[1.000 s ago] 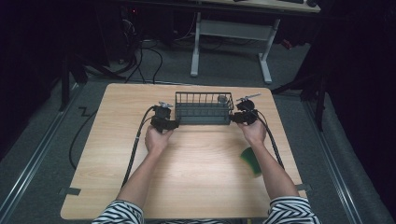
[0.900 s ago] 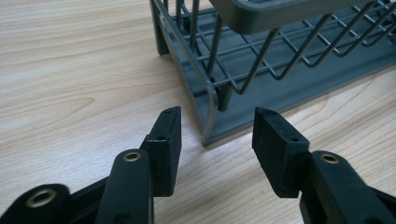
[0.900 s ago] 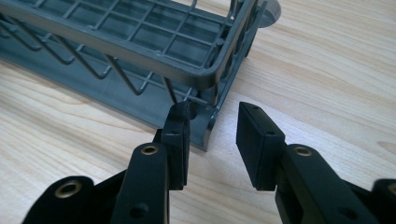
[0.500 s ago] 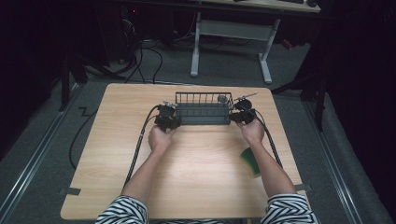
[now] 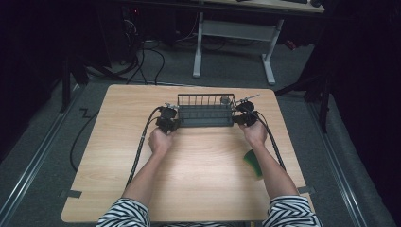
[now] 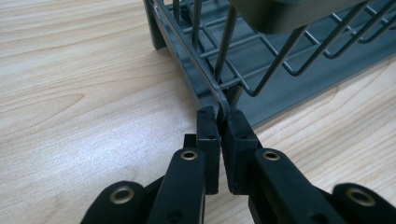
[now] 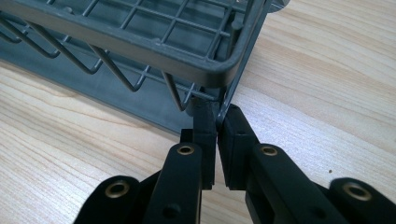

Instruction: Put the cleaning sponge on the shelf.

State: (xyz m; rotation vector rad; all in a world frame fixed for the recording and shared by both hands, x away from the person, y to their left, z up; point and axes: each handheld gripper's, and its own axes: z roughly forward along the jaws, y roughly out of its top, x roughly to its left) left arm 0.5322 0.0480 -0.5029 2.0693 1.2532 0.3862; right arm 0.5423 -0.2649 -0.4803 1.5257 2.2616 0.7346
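I have one tool in each hand, two in all, and both are clamped on the same grey wire rack (image 5: 206,109), which stands on the wooden tabletop (image 5: 113,156) toward its far edge, between my hands. My left tool (image 6: 218,122) has its jaws nearly together around a thin wire at the rack's lower corner, and my right tool (image 7: 216,120) pinches a wire at the opposite end in the same way, jaws almost closed with only the wire between them. From above, my left hand (image 5: 161,140) and right hand (image 5: 255,133) cover much of each tool, so the grips themselves are hard to make out there. A small round thing (image 5: 225,100) sits in the rack near its right end; I cannot tell what it is. One green object (image 5: 253,163) lies on the tabletop beside my right forearm, partly hidden by it. The rack's top is cut off in both gripper views.
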